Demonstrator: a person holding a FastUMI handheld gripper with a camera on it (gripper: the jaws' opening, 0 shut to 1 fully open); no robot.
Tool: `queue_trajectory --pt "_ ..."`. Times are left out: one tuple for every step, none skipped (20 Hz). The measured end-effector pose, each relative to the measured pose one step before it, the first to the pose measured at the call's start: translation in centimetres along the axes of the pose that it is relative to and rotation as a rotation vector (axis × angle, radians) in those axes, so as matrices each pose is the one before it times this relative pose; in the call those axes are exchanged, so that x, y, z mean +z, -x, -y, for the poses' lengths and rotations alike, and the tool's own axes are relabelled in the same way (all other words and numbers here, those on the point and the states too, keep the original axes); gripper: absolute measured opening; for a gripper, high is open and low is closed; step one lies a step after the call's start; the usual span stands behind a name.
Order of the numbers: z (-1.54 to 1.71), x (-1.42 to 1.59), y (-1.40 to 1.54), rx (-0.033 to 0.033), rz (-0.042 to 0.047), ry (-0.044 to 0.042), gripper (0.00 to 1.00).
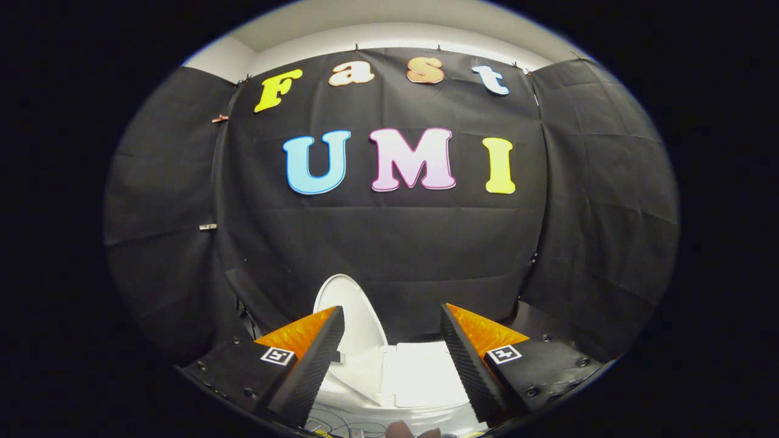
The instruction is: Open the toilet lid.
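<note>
Lid (350,316) of the one white toilet (414,377) stands raised, tilted up toward the black cloth wall (389,243) beyond the fingers, so the opening looks done or nearly so. The gripper (392,359) hangs above and back from the bowl, its two fingers (310,365) spread wide with nothing between them, the lid just past the left one. I'd guess it is held clear so the lid can rest on its own. One lid, one toilet, two fingers; cables (341,423) lie below.
</note>
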State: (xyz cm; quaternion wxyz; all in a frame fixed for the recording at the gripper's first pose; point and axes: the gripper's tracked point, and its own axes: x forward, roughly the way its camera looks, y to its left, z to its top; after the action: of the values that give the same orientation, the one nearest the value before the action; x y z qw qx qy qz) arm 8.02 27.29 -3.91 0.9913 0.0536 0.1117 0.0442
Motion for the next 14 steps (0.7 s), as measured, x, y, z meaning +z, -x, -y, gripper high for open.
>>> queue_trajectory --pt "0.843 0.57 0.288 -0.00813 0.0113 -0.00439 0.99" --pt "0.85 0.539 0.279 -0.00985 0.01059 -0.00397 0.99" --pt "0.794 0.559 0.193 -0.00835 0.01236 -0.00385 0.99" --pt "0.812 0.363 0.242 -0.00822 0.00742 -0.00265 0.99" --pt "0.881 0.376 0.236 -0.00836 0.00766 -0.00246 0.99" --pt "0.834 0.267 0.321 -0.00628 0.00375 -0.00365 0.99" --pt "0.717 0.303 0.283 -0.00396 0.00539 -0.00281 0.99" --pt "0.672 0.361 0.238 -0.00408 0.00605 -0.00485 0.98" --pt "0.785 0.272 0.206 -0.00537 0.00848 -0.00498 0.98" --pt "0.79 0.216 0.228 -0.00733 0.00811 -0.00534 0.98" --pt "0.709 0.033 0.158 -0.00635 0.00184 -0.00606 0.98" --pt "0.623 0.018 0.114 -0.00409 -0.0004 -0.00956 0.98" --pt "0.575 -0.022 0.032 -0.00615 -0.00249 -0.00817 0.98" --pt "0.636 0.08 0.048 -0.00527 0.00039 -0.00861 0.98"
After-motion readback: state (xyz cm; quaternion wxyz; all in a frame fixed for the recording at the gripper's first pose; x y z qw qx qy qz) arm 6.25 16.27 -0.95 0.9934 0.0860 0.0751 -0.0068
